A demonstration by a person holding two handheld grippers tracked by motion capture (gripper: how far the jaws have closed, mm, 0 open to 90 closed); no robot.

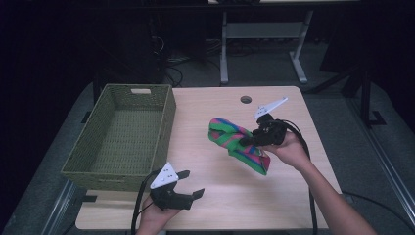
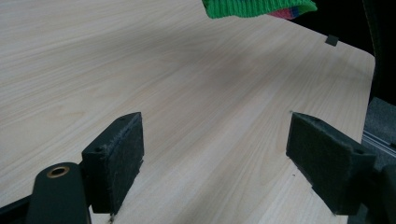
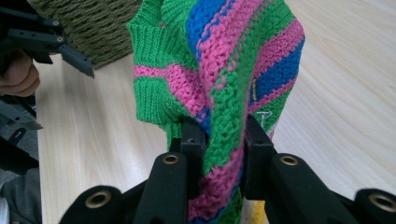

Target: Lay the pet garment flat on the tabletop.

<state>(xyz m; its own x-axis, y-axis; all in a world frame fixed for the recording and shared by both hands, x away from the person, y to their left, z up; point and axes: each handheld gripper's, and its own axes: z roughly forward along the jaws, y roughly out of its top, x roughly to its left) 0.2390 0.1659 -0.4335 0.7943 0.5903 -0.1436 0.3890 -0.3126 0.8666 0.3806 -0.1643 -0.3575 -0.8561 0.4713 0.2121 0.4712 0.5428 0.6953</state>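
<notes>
A knitted cloth point(image 1: 235, 143) striped green, pink and blue hangs bunched above the middle of the wooden table point(image 1: 220, 196). My right gripper point(image 1: 246, 140) is shut on it; in the right gripper view the two jaws pinch the knit point(image 3: 224, 84) from both sides. My left gripper point(image 1: 192, 183) rests near the table's front edge, right of the basket's near corner, open with nothing between its pads point(image 2: 116, 156). The left gripper view catches the cloth's green edge point(image 2: 257, 8) at the top, well beyond the jaws.
A green woven basket point(image 1: 98, 147) with nothing inside stands on the table's left side. A round cable hole point(image 1: 245, 99) sits near the far edge. Dark floor and desk legs point(image 1: 224, 49) lie beyond the table.
</notes>
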